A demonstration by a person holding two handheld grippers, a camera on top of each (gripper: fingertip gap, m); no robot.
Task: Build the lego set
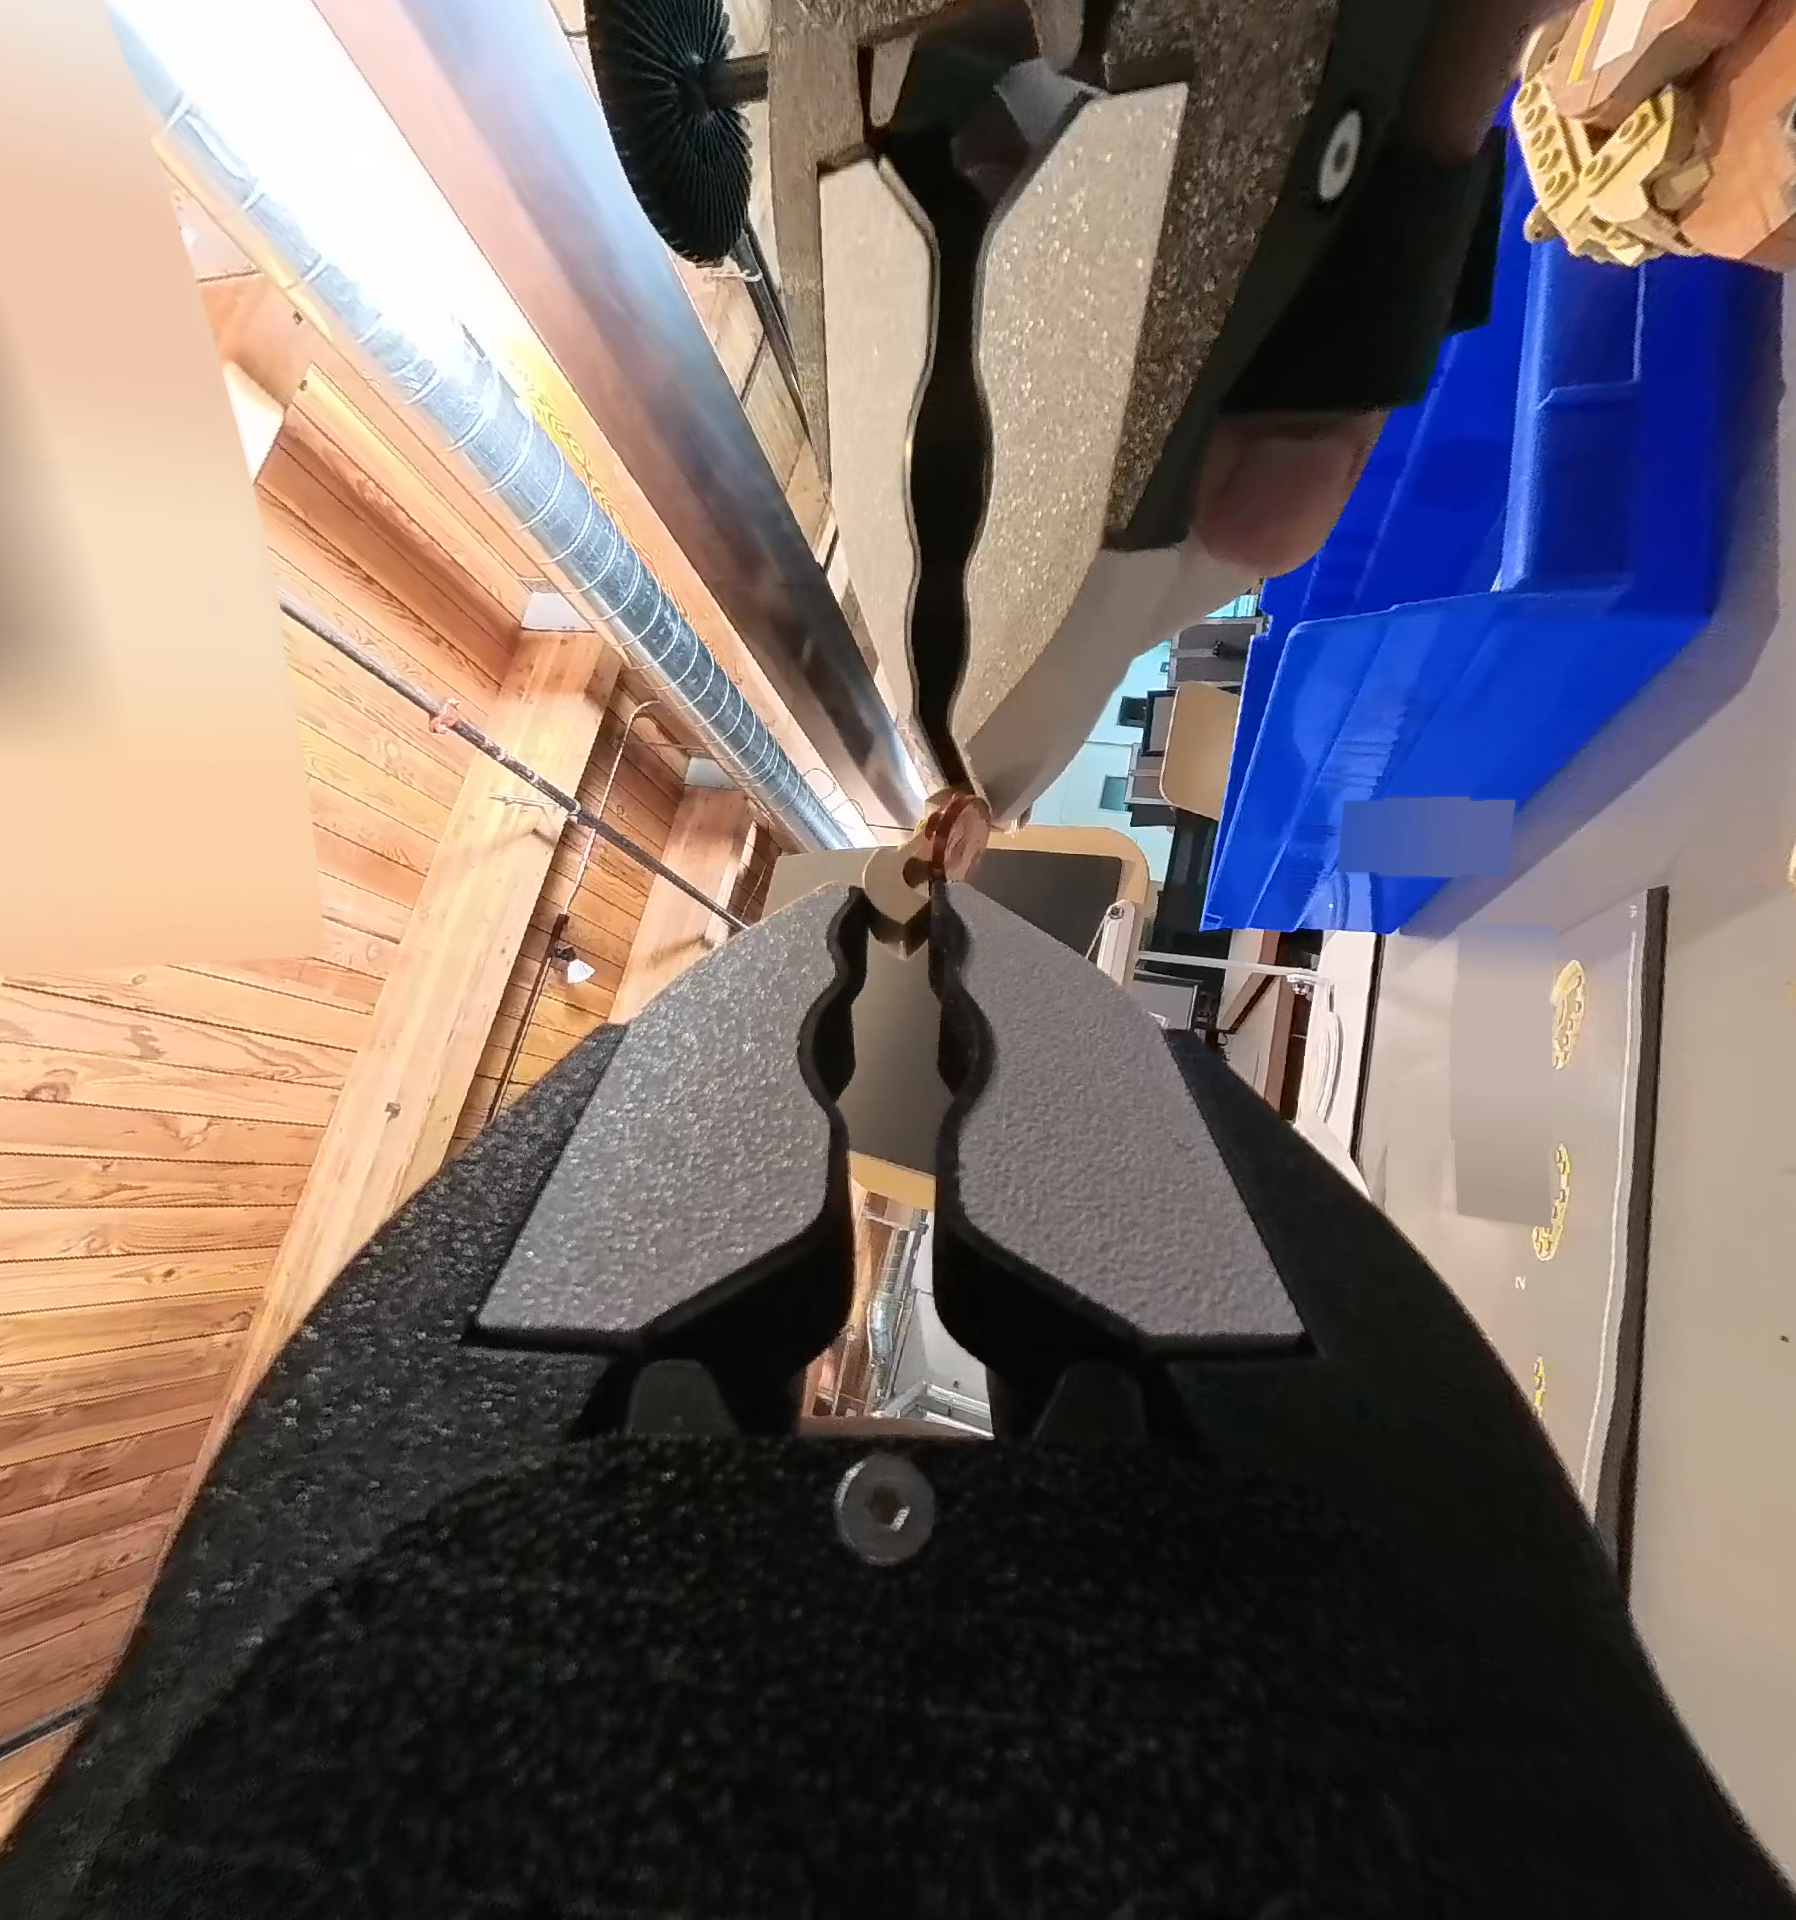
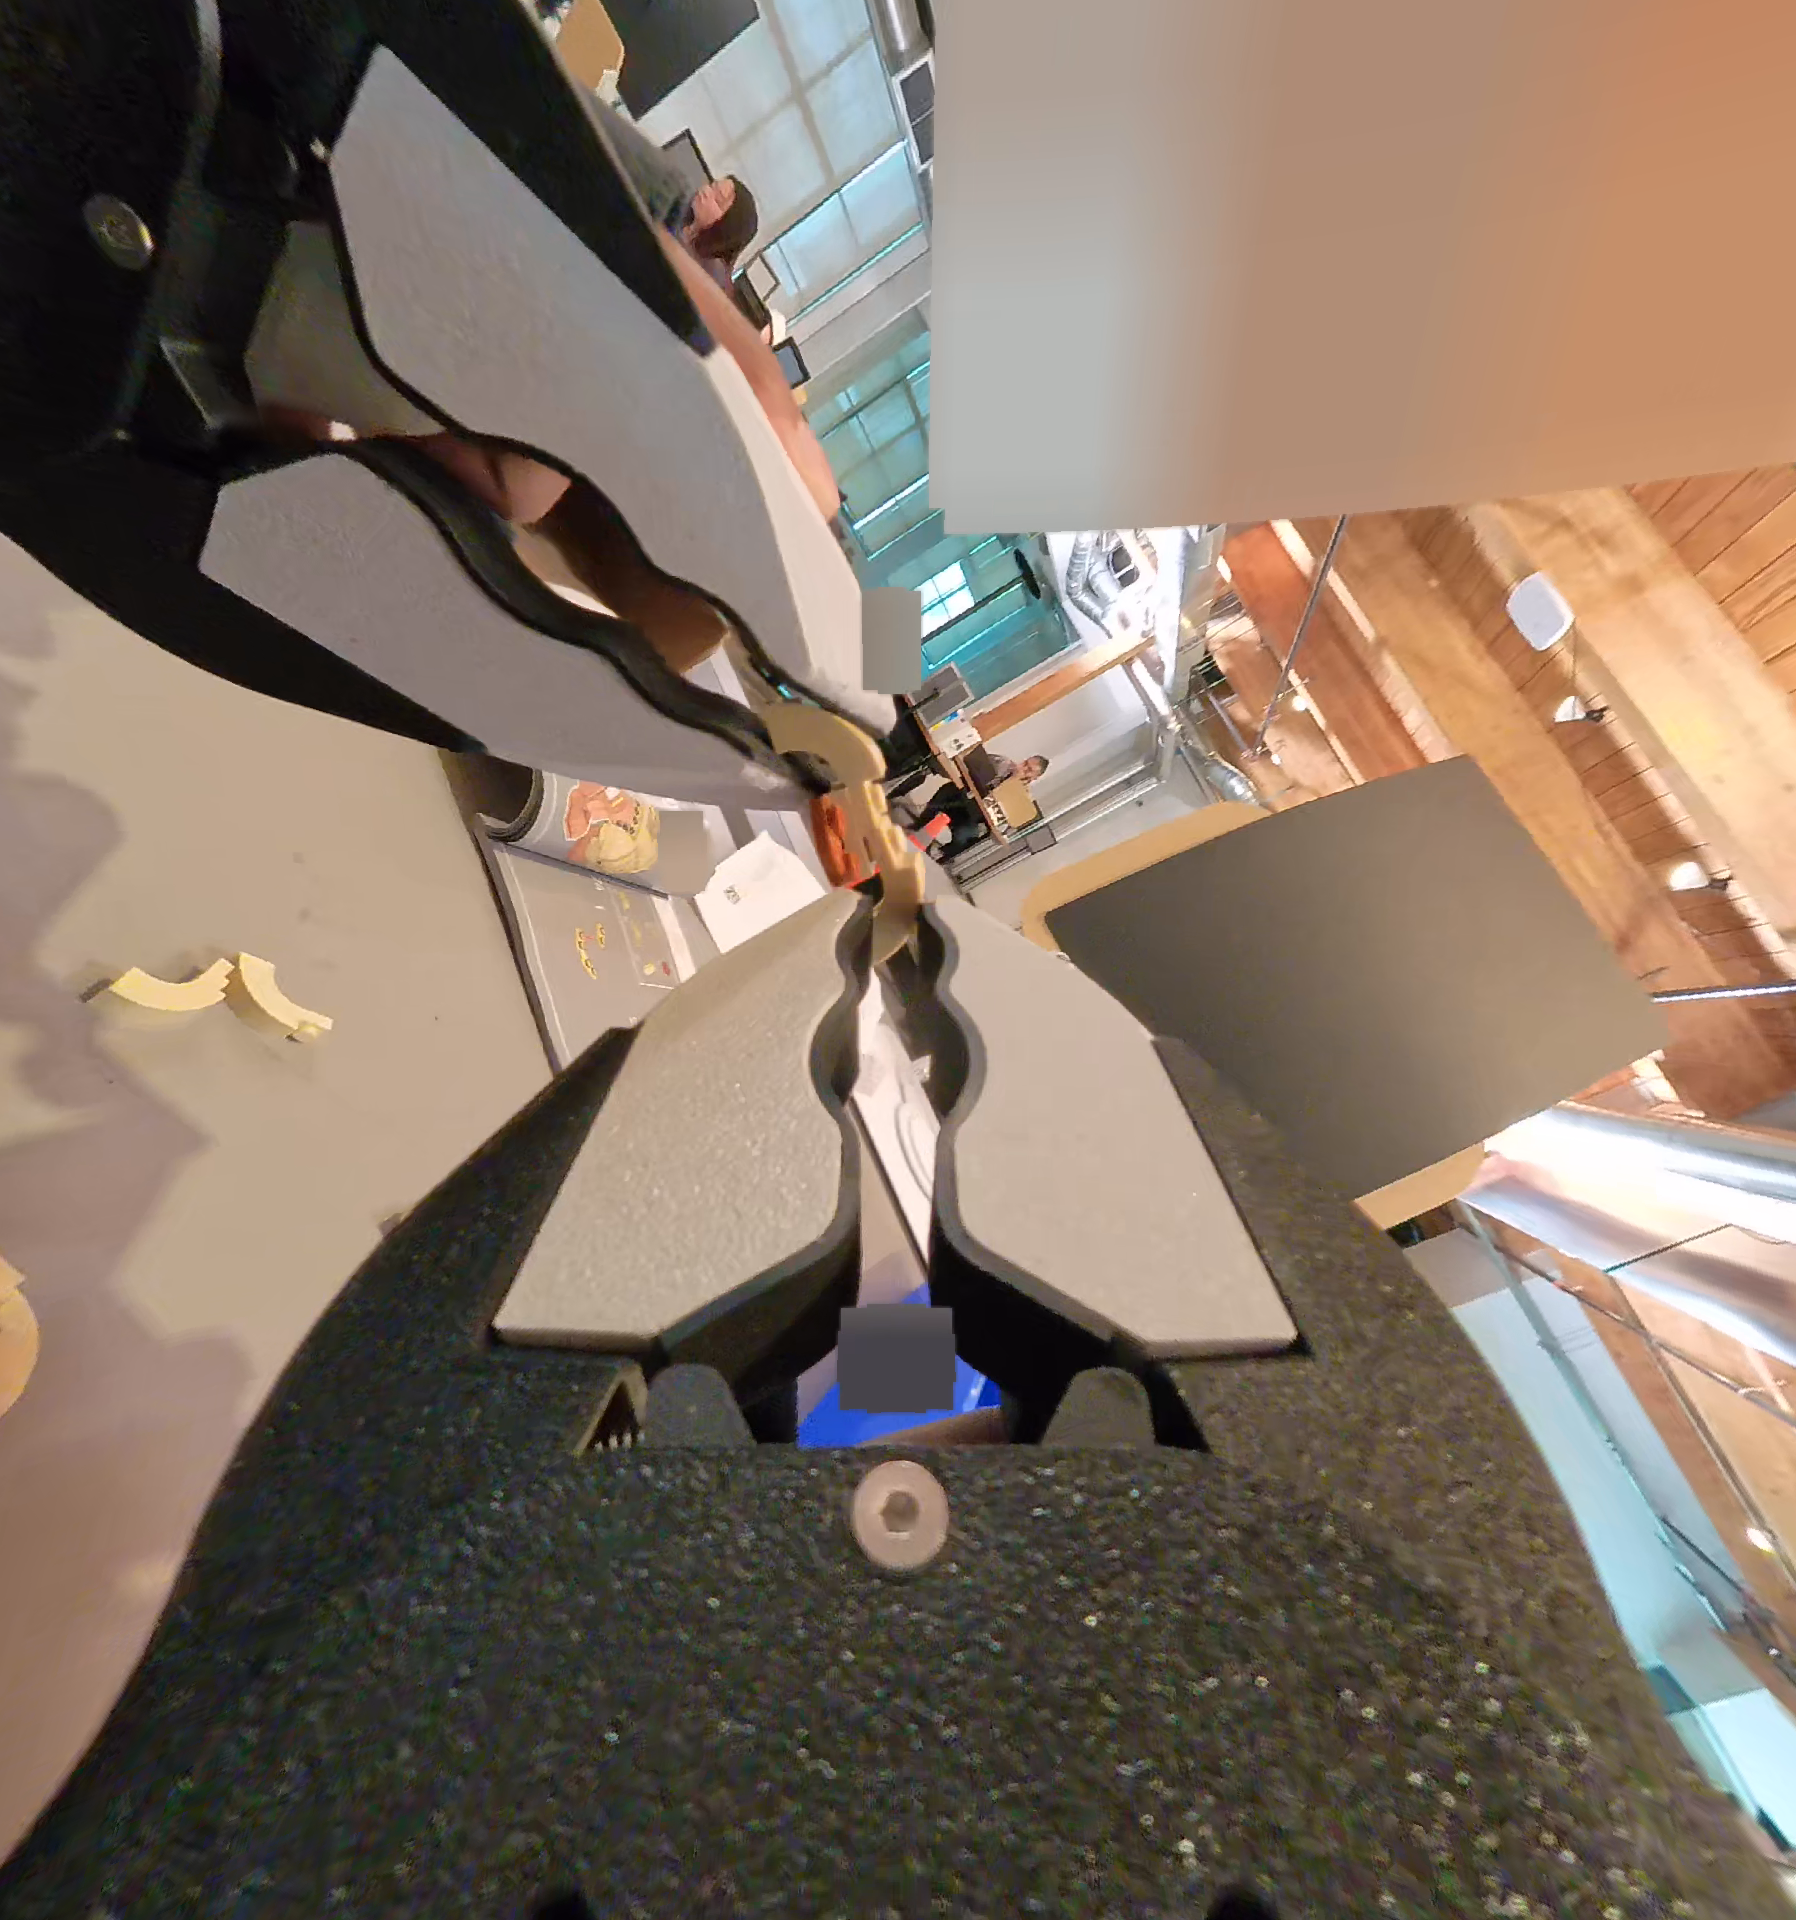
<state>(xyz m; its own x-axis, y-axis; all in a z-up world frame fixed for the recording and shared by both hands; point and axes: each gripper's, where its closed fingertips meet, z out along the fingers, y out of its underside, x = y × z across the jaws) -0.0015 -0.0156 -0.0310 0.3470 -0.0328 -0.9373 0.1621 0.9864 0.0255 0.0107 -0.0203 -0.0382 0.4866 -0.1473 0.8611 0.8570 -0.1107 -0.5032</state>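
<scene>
A small tan curved building piece is pinched between the fingertips of the left gripper, just ahead of its wavy black pads. Directly above it, a reddish-brown round piece is clamped at the tips of the right gripper, and the two pieces are touching. In the right wrist view, a tan arc-shaped piece is seen gripped by the right gripper, joined end to end with the tan arc held in the left gripper; an orange part lies against the join. Both grippers are closed on their pieces, held up off the grey counter.

To the right of the left gripper, blue bins are stacked on the counter. To the left of the right gripper, two loose cream arc pieces lie on the counter, and farther ahead a sheet with pictured parts is laid out. Its writing cannot be read.
</scene>
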